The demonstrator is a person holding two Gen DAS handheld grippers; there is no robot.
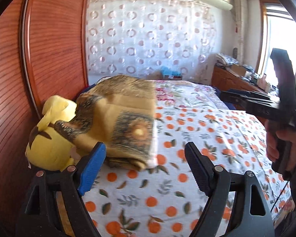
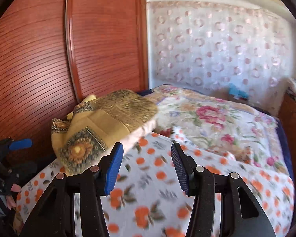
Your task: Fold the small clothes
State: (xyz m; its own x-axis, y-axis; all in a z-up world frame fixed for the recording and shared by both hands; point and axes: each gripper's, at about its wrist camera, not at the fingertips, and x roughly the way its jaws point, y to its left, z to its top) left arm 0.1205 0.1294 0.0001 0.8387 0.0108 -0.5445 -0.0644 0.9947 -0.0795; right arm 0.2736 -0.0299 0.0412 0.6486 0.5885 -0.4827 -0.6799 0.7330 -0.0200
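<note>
The folded sunflower-print cloth [image 1: 126, 122] lies at centre left of the left wrist view, on the orange-patterned sheet [image 1: 167, 177], touching a yellow plush toy [image 1: 49, 150] beside the wooden headboard [image 1: 55, 39]. The left gripper [image 1: 145, 167] stands wide open and empty just below the cloth. The right gripper [image 2: 147, 169] is half open with nothing between its fingers. Only the left view shows a hand [image 1: 280, 144] at the right edge and the toy's body. No writing is legible.
</note>
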